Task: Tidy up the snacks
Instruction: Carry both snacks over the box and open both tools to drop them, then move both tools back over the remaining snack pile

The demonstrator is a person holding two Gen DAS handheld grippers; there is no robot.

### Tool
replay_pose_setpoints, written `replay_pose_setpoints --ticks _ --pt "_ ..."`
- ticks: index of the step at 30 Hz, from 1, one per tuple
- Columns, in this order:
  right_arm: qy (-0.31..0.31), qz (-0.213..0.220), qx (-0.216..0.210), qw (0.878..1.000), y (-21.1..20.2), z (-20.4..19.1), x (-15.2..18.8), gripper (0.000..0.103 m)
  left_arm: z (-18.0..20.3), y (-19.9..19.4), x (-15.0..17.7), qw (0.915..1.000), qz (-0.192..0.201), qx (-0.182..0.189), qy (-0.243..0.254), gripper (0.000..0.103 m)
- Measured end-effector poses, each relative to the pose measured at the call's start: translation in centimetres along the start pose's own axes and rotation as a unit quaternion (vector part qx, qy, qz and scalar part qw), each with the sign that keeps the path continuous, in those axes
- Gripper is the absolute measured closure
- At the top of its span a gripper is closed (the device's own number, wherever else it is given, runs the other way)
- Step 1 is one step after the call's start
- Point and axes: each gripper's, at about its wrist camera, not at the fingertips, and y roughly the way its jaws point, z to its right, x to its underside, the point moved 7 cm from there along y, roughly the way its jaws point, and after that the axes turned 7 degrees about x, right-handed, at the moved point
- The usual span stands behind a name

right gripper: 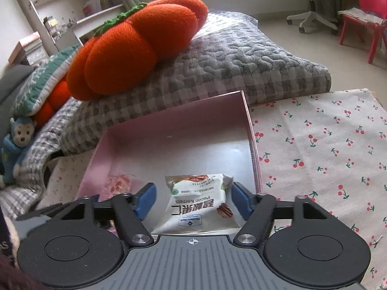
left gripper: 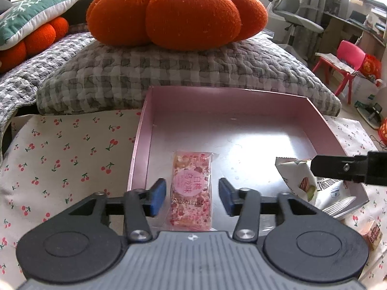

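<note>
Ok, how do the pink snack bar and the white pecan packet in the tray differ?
The pink snack bar is a flat, narrow, see-through pack; the white pecan packet is opaque, wider and puffier. The bar lies near the left wall of the pink tray, between the open left tongs; the packet lies near the right wall, between the open right tongs. Both rest on the tray floor, ungripped.

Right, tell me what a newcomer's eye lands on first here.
The big orange pumpkin cushion on the grey checked quilt behind the table grabs the eye. Below it, the pink box on the cherry-print cloth holds a pink snack bar and a white nut packet.
</note>
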Motion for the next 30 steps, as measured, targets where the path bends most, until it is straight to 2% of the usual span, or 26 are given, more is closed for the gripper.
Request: replay_pose_setpoints --ticks 7,18,22,30 --pt "0.005 -0.001 0.002 1.000 -1.6 -0.1 -0.1 0.021 0.8 -1.1 -0.5 1.0000 -0.003 0.006 0.007 0.034" --pt "0.009 -0.006 0.017 1.000 -6.7 -0.3 0.0 0.014 1.1 -5.5 -0.2 0.9998 -0.013 -0.002 -0.011 0.012" --pt "0.017 -0.020 0.020 0.999 -8.7 -0.3 0.9 0.012 1.3 -7.1 0.3 0.9998 -0.018 -0.007 -0.011 0.005" --pt "0.017 -0.044 0.027 0.999 -12.0 0.0 3.9 0.010 1.2 -10.2 3.0 0.9981 -0.053 -0.031 0.008 0.000"
